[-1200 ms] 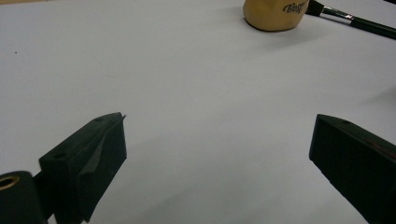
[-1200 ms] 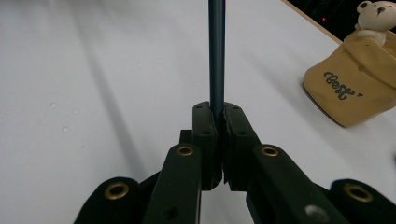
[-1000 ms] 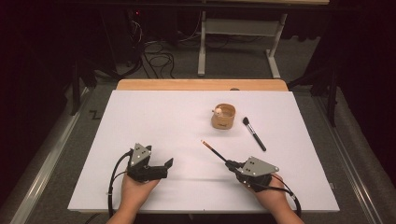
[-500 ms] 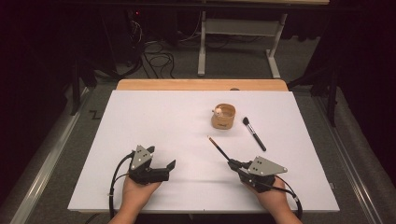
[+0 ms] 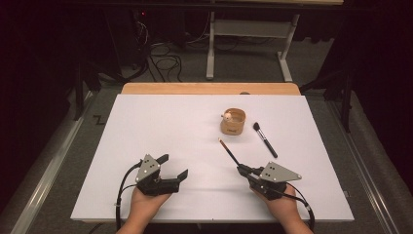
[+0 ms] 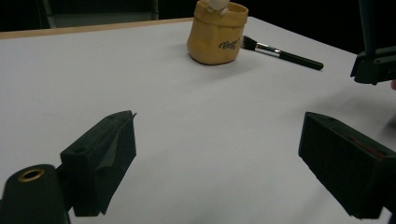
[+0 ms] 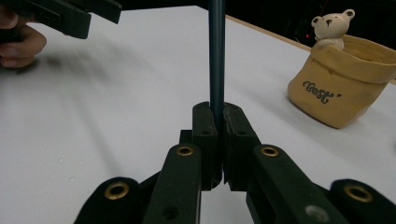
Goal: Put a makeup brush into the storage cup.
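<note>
My right gripper [image 5: 241,169] [image 7: 217,111] is shut on the lower end of a thin dark pencil [image 5: 229,152] [image 7: 216,51]. The pencil points away from me toward a tan pouch [image 5: 233,122] [image 6: 215,35] [image 7: 343,93] with a small bear figure [image 7: 330,28] on its rim. A black makeup brush [image 5: 265,140] [image 6: 285,52] lies just right of the pouch. At the near left my left gripper [image 5: 174,165] [image 6: 219,140] stands open over bare table. Its jaws have just been closing a little, with nothing between them.
The white table top [image 5: 160,126] has a wooden strip [image 5: 195,88] along its far edge. Beyond it are dark floor, cables and a table frame [image 5: 253,29]. In the right gripper view the other hand and its gripper [image 7: 70,16] show at top left.
The pencil in my right gripper has swung a little, its far tip moving right and away from me. The left hand has drifted slightly toward the near edge.
</note>
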Motion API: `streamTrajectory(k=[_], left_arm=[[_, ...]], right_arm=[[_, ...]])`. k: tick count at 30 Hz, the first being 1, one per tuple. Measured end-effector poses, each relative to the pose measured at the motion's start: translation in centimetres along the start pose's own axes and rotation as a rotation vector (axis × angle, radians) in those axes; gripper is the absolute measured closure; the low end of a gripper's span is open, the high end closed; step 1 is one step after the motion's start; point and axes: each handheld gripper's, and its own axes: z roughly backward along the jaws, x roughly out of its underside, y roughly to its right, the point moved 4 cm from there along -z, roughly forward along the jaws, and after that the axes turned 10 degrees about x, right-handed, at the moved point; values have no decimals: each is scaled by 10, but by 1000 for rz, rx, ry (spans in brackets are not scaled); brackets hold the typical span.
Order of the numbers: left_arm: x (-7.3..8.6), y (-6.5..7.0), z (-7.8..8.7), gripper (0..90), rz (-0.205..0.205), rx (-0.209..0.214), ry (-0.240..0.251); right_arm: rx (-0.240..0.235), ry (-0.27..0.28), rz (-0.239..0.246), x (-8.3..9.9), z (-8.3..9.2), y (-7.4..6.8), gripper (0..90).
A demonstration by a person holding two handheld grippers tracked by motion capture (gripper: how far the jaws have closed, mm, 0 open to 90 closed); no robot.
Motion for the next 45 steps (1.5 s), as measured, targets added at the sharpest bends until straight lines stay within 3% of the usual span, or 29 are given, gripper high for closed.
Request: streamTrajectory(k=[7, 12, 16, 21, 25, 31, 38, 45], left_arm=[[-4, 7, 0, 126, 6, 38, 6], [-9, 11, -3, 139, 13, 69, 10], [-19, 15, -5, 143, -7, 79, 16], [-29, 18, -6, 153, -31, 91, 3], [-37, 19, -8, 154, -24, 104, 14], [-38, 24, -13, 158, -25, 120, 18], [-43, 29, -16, 163, -13, 142, 33], [-49, 31, -18, 168, -11, 157, 41]], right_arm=[[-20, 33, -29, -5, 0, -5, 863], [-27, 48, -20, -10, 0, -9, 863], [-29, 83, -7, -19, 0, -12, 863], [-38, 61, 12, -26, -5, -12, 863], [-39, 70, 15, -32, -9, -15, 863], [-45, 71, 22, -26, -15, -24, 863], [-47, 74, 6, -23, -17, -26, 863], [-57, 68, 21, -21, -19, -29, 863]])
